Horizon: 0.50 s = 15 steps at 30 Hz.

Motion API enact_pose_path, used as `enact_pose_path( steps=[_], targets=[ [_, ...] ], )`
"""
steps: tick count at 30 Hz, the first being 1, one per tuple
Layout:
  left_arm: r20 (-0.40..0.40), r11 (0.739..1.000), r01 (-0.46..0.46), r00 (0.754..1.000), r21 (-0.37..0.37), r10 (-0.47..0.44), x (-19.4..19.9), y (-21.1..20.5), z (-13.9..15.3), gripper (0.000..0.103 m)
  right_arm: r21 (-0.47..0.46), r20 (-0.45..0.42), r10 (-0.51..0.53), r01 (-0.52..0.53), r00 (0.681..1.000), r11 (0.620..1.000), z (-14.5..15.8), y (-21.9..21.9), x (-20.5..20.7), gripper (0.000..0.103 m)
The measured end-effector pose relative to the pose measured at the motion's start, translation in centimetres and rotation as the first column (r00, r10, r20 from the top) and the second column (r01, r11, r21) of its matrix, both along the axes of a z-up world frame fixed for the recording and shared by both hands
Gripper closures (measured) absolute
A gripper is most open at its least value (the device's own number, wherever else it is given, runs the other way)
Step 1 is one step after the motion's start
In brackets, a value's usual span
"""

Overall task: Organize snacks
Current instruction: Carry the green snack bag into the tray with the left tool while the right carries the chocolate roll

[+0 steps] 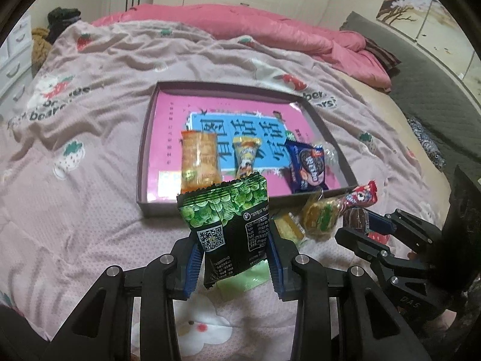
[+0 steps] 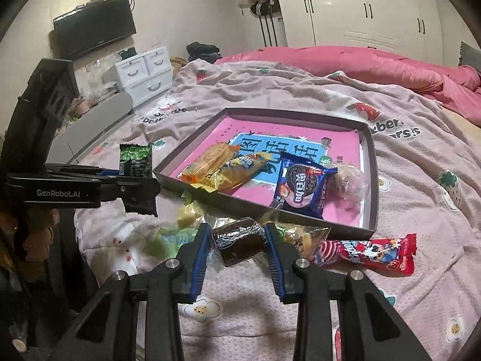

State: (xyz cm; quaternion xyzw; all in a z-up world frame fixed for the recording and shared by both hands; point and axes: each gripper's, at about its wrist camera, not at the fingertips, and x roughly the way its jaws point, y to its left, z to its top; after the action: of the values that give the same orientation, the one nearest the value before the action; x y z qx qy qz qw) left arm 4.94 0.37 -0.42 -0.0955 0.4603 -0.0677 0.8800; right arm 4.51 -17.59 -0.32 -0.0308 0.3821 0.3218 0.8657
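While the left claw (image 1: 234,258) grips the green packet (image 1: 228,210), hiding its base, the right claw (image 2: 237,249) clamps a brown cake (image 2: 239,239).

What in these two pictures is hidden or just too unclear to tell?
- Left wrist view: the green pea packet covers the tray front wall.
- Right wrist view: the left hand-held gripper hides part of that packet.
- Clear-wrapped snack: contents too blurred.
- Pale green wrapper: mostly covered.

Dim, warm indoor light — soft shadows only. Glare on the glossy tray (image 1: 323,126) floor. Strong fisheye bending, dark vignetted corners — slight blur throughout.
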Motion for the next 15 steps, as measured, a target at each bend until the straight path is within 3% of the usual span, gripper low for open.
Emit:
enact_pose_path(
  steps=[15],
  targets=[
    [0.037,1.000,0.016,0.999,-0.002,-0.016,0.9,-0.8,1.1,0.063,0.045,0.022,-0.056,0.055,0.998,0.997,0.8,-1.4,0.6,0.067]
  ],
)
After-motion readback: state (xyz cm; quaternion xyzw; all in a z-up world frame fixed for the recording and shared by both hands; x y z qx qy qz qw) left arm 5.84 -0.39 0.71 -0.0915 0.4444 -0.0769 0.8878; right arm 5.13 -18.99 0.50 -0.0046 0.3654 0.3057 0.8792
